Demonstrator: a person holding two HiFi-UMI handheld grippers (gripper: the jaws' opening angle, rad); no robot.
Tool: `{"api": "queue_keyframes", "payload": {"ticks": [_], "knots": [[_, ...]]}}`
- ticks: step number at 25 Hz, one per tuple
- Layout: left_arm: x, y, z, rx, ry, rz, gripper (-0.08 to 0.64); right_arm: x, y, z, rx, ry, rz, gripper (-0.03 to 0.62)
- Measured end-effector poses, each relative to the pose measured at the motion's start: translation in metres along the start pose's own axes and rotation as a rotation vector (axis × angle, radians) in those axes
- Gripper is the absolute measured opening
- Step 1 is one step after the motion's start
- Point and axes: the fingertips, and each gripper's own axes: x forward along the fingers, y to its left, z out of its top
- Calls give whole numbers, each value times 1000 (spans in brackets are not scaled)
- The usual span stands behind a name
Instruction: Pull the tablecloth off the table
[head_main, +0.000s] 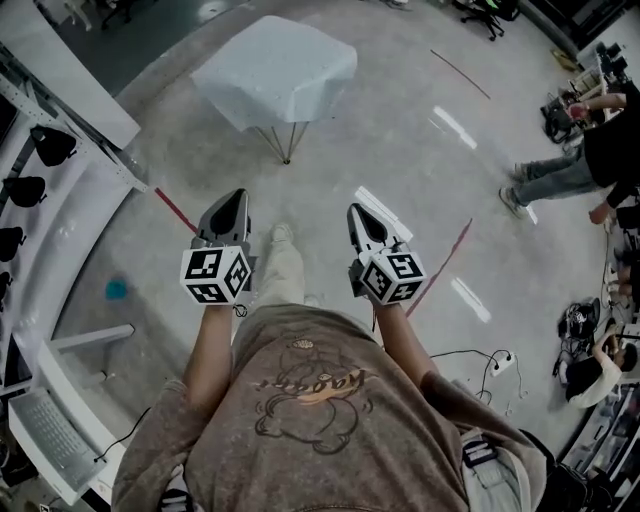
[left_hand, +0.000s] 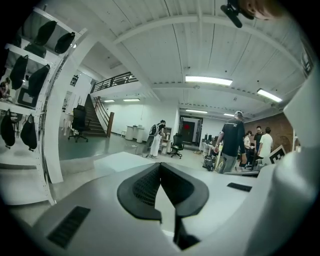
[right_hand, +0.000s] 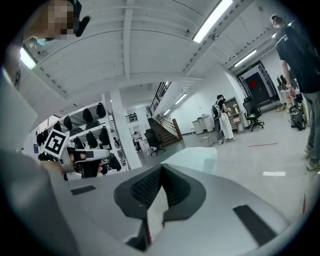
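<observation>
A small table draped in a pale blue-white tablecloth (head_main: 275, 72) stands on thin metal legs some way ahead of me on the concrete floor. The cloth hangs over all its edges. The same cloth shows beyond the jaws as tablecloth (left_hand: 117, 161) and tablecloth (right_hand: 197, 159). My left gripper (head_main: 233, 203) and right gripper (head_main: 362, 216) are held side by side at chest height, well short of the table. Both are shut with nothing between the jaws.
White shelving with black bags (head_main: 45, 145) runs along the left. Red tape lines (head_main: 440, 265) cross the floor. People (head_main: 580, 165) stand and sit at the right by cables and a power strip (head_main: 500, 362). A teal object (head_main: 116, 289) lies on the floor at left.
</observation>
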Motion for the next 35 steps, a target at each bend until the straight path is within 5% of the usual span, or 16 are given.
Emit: {"api": "queue_keyframes", "payload": {"ticks": [35], "knots": [[249,164,91,-65,-6,-82,18,294,-51,97,-27,38,22,6]]}}
